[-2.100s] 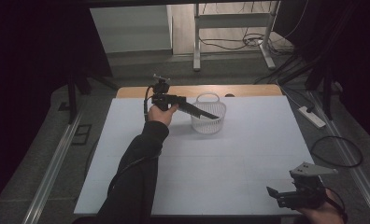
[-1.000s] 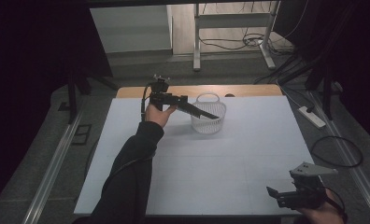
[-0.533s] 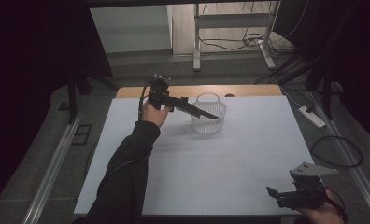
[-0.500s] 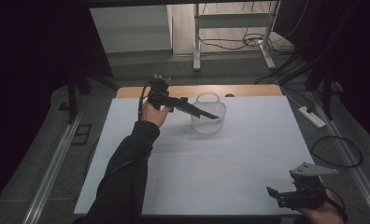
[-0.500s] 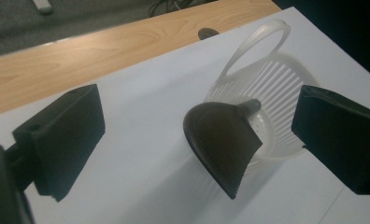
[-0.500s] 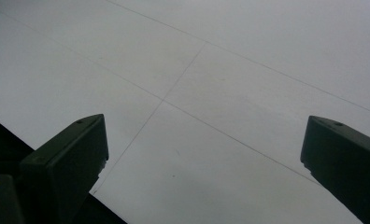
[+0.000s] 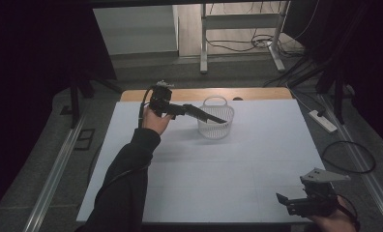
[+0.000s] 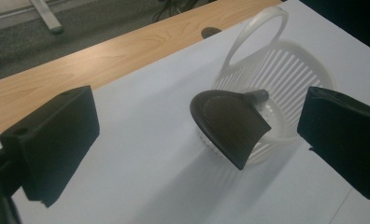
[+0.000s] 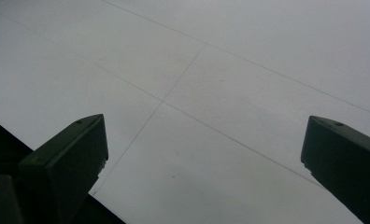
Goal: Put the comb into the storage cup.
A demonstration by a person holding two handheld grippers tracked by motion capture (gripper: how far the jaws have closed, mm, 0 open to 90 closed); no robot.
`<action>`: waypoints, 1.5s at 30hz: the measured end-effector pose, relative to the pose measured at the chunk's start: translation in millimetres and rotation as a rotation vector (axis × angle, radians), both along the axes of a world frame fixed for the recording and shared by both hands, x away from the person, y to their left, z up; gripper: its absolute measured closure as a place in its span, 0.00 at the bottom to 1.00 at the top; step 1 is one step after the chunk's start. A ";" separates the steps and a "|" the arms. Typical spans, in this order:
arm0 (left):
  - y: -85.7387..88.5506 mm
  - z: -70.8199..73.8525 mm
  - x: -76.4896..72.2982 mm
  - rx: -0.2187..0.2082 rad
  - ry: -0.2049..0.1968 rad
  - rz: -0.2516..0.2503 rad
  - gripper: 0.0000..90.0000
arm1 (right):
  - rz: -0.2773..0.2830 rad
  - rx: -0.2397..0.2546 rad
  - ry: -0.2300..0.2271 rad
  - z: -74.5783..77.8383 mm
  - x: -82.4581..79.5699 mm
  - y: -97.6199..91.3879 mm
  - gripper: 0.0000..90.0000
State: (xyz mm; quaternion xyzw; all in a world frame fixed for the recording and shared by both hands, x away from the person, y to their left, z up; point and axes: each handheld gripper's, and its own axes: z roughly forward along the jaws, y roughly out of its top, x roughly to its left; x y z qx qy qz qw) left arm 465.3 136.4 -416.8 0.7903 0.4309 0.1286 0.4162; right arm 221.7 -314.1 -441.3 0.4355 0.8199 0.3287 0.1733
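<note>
White basket point(image 7: 216, 118) upper middle, dark scoop-like thing point(image 8: 230, 123) on its rim. Left gripper point(image 8: 199, 140) wide open, empty, apparently just let go. Right gripper point(image 9: 204, 158) wide open, empty, lower right. Next, probably: pull back.

A white-topped table point(image 7: 238, 169) with a wooden far edge point(image 7: 257, 93) stands on grey floor point(image 7: 44, 159) in a dim room. Toward 12 o'clock, a metal frame point(image 7: 238, 21) stands over loose cables point(image 7: 247, 43) (dark drapes flank both sides); a power strip point(image 7: 323, 121) lies at 3 o'clock.
</note>
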 end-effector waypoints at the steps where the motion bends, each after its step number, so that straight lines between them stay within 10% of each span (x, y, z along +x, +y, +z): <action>1: 0.3 -0.2 -0.6 0.006 -0.004 -0.002 0.00 | 0.000 0.000 0.000 0.0 0.0 0.0 0.01; 45: 20.7 -10.2 -33.6 -0.058 -0.008 -0.035 0.00 | -0.003 0.000 -0.006 0.3 -0.4 0.3 0.00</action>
